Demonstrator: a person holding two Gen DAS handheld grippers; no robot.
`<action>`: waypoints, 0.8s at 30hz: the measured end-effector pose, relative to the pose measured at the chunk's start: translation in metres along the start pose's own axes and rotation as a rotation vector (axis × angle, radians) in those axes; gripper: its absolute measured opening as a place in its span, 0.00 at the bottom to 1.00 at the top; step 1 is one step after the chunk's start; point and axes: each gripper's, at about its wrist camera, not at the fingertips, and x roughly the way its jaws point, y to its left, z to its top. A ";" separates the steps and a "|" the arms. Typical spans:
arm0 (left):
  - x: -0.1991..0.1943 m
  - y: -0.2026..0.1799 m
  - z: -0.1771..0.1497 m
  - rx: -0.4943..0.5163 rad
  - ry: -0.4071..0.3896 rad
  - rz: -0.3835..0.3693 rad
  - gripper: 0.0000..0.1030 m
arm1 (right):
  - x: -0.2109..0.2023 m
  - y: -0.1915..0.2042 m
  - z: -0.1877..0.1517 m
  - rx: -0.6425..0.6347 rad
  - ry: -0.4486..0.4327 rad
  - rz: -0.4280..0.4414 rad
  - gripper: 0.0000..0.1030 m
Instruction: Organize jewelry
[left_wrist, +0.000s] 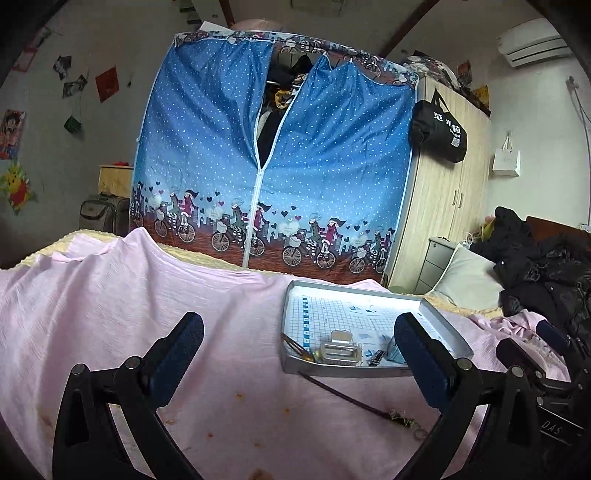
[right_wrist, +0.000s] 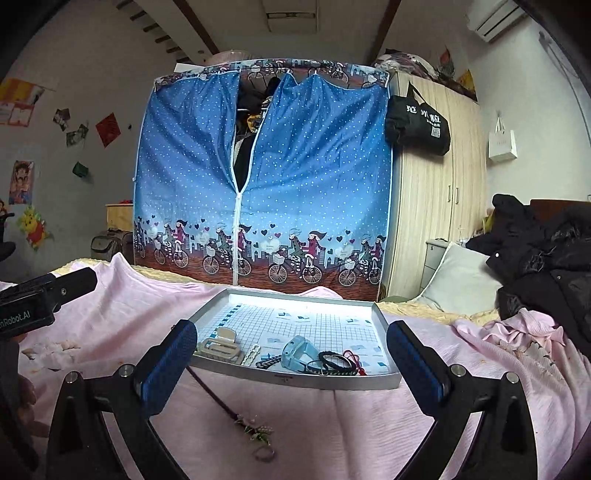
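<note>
Holding both grippers, left (left_wrist: 299, 347) and right (right_wrist: 291, 349), jaws wide, empty; tray (right_wrist: 295, 380) mostly filled, cord necklace (right_wrist: 221, 402) left on bed.

Bed (right_wrist: 332, 435), pink sheet. Tray (right_wrist: 295, 378) mid-bed, cord (right_wrist: 218, 397) at tray's near edge, pillow (right_wrist: 458, 280) and coats (right_wrist: 546, 258) at right edge.

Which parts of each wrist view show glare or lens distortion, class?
Left wrist view: the tray far rim glares white and the wardrobe cover bulges, fisheye-curved. Right wrist view: the same glare along the tray's far wall, dark vignetted corners, bowed cabinet edges.
</note>
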 end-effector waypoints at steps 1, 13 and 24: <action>-0.003 0.001 0.000 0.007 0.005 -0.003 0.98 | -0.004 0.002 -0.001 -0.002 0.003 -0.006 1.00; -0.036 0.002 -0.017 0.119 0.035 -0.031 0.98 | -0.048 0.011 -0.003 0.033 0.031 -0.060 1.00; -0.046 0.016 -0.034 0.167 0.172 0.050 0.98 | -0.073 0.029 -0.017 0.062 0.131 -0.111 1.00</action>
